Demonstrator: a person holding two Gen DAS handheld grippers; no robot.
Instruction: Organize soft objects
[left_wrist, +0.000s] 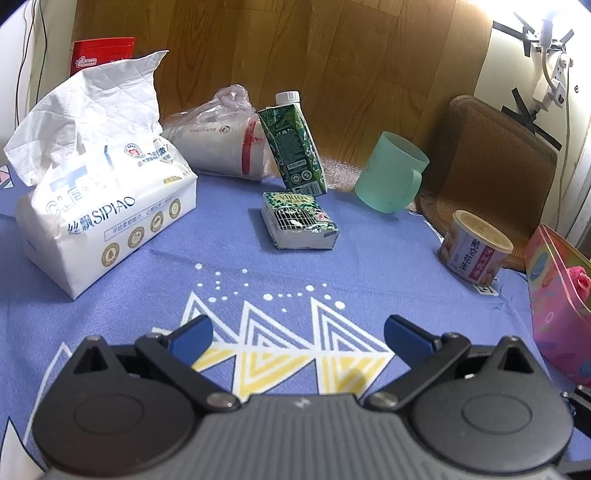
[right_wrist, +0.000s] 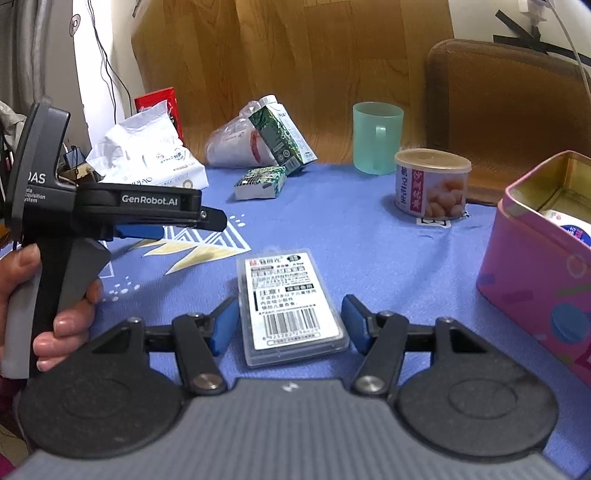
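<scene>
The right gripper stands half open astride a flat plastic case, its pads seemingly not touching it. Next: close, or pass on to the small tissue pack beyond. The left gripper is open and empty.

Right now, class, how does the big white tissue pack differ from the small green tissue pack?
The big white tissue pack is open, a sheet sticking out of its top; the small green tissue pack looks sealed. The white one is much larger and plain; the green one is patterned. Both lie on the blue cloth.
</scene>
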